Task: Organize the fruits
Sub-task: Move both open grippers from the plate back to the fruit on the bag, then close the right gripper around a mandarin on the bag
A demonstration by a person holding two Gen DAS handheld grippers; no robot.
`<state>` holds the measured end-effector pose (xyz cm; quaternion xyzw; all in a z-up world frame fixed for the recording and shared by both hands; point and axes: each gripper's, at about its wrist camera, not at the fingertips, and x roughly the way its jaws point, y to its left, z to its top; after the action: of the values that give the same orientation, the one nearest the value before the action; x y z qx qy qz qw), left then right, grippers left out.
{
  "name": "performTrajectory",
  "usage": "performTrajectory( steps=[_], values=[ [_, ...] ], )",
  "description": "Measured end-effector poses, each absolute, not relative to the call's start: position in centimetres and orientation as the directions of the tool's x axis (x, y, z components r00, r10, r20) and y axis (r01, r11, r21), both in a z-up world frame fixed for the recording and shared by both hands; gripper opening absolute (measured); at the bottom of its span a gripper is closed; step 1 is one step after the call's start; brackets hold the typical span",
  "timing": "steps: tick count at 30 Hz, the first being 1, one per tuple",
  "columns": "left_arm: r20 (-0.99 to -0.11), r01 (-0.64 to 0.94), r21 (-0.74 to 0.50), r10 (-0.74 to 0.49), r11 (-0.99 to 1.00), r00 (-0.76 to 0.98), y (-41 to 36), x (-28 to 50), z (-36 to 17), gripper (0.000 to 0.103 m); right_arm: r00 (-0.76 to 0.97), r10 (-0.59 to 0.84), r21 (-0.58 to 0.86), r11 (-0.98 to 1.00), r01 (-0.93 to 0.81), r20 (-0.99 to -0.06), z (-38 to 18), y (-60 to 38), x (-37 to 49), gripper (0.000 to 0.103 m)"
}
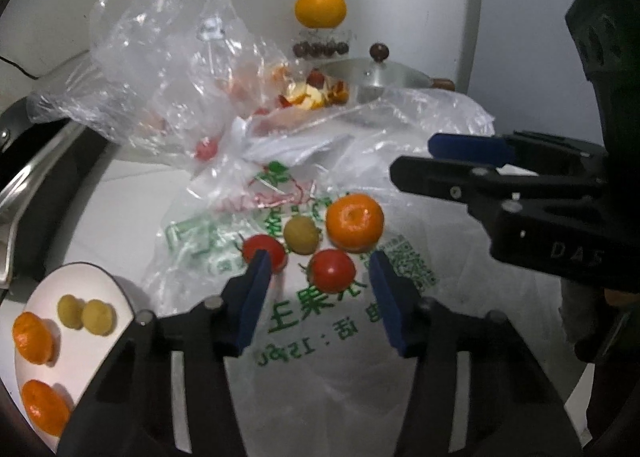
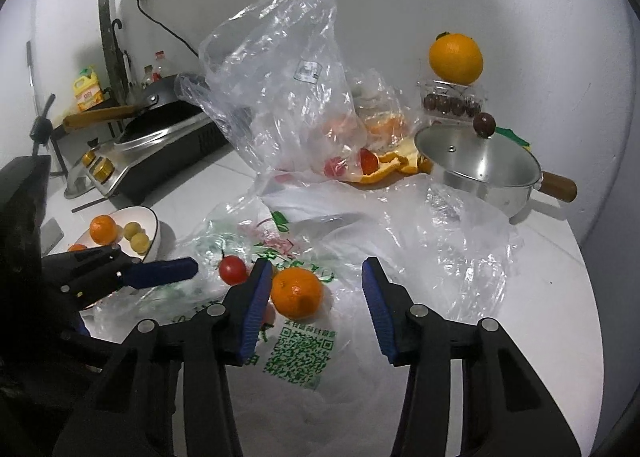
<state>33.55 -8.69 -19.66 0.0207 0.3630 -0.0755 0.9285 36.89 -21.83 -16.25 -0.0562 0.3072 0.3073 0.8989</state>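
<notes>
Left gripper (image 1: 318,289) spread, empty, w/ glossy round tomato (image 1: 332,271) between pads on crinkly printed bag (image 1: 304,317). Right gripper (image 2: 316,309) spread beside dimpled mandarin (image 2: 297,292). Only right view shows stove (image 2: 160,153).

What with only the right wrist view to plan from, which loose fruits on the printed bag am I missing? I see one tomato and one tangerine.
Observer: A second tomato lies nearer the camera than the tangerine, hidden from you.
Operator: Anything else there?
Observer: A small yellow-green fruit sits right beside the tangerine.
Operator: Is the left gripper holding anything?
Observer: No. The left gripper is open, with the second tomato lying between its fingers, ungrasped.
</notes>
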Motion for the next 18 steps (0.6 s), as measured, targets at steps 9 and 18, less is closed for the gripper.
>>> performTrajectory(
  steps=[9,18],
  values=[
    [-0.734,0.180,-0.036,-0.148,0.983,0.663,-9.2,35.3,-20.9,0.051,0.604,0.519,0.101,0.802,-0.589,-0.604,-16.9,-21.9,37.7,0.048],
    [-0.773,0.174,-0.064,-0.159,0.983,0.614,-9.2,36.4,-21.9,0.041,0.586,0.523,0.101,0.793,-0.601,-0.619,-17.3,-21.1,37.9,0.048]
  ],
)
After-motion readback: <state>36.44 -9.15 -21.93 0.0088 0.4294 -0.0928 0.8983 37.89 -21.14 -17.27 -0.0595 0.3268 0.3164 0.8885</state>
